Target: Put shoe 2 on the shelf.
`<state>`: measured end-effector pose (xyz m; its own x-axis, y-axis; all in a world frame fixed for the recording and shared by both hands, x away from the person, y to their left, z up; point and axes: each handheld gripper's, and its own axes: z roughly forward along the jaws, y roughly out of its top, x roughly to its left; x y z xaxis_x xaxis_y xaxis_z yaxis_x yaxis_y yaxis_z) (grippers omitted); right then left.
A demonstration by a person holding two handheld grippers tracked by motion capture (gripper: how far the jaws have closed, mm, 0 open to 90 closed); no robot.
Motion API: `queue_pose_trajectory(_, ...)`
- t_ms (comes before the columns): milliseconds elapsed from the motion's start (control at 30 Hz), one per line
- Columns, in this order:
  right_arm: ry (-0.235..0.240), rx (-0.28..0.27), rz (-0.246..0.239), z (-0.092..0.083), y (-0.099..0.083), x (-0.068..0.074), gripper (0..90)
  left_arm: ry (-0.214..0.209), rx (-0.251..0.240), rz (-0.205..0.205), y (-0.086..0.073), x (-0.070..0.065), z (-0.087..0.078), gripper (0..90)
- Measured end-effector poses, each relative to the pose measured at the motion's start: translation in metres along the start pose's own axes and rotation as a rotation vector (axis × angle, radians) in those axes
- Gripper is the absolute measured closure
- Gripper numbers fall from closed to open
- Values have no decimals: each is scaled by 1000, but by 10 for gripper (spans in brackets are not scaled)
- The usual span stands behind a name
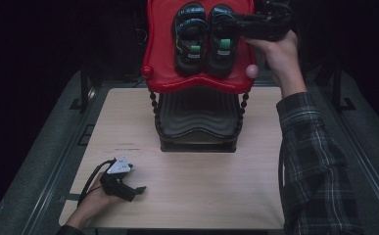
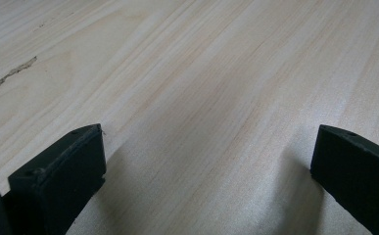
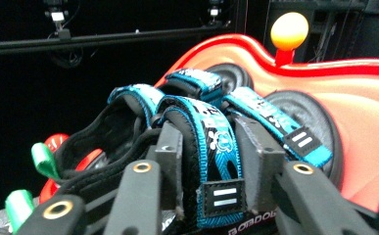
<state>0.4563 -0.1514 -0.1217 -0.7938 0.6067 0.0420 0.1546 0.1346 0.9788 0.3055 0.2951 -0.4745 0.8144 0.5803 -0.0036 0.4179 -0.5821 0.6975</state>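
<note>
Worktop (image 1: 192,196) of pale wood carries a black tiered stand (image 1: 197,125), and on top of that sits a red tray (image 1: 162,44) with a wavy rim and small knobs at its corners. On the tray lie two black-and-blue sandals side by side, touching or nearly so: the left sandal (image 1: 190,39) and the right sandal (image 1: 221,41), each with its long axis running away from the person, green heel loops toward the near rim and toes toward the far edge. The right gripper (image 1: 246,24) reaches in from the right side of the tray; in the right gripper view its jaws straddle the blue strap (image 3: 211,156) of the right sandal, partly open, with the pads close against the strap's two sides, though I cannot tell whether they already press on it. The step in hand looks like taking hold of this sandal by its strap. To do it well, the jaws should close squarely across the strap's width, low enough not to slip off its top edge, and the lift should go straight up so the neighbouring sandal is not dragged along. The left gripper (image 1: 130,188) rests low over the near left of the worktop, jaws wide apart and holding nothing.
</note>
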Motion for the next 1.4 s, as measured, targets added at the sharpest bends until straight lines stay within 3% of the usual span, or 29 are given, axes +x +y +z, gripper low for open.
queue_pose_trajectory(100,0,32,-7,0,-1,2,566,1,1,1,0,0,0,0)
queue_pose_trajectory(233,-1,21,12,-6,-3,4,486,2,-1,0,0,0,0,0)
queue_pose_trajectory(567,-48,23,28,-38,-14,5,336,2,0,0,0,0,0,0)
queue_pose_trajectory(1100,-54,49,28,-78,-58,18,303,3,0,0,0,0,0,0)
queue_pose_trajectory(1400,-64,53,32,-103,-98,30,293,2,1,0,0,0,0,0)
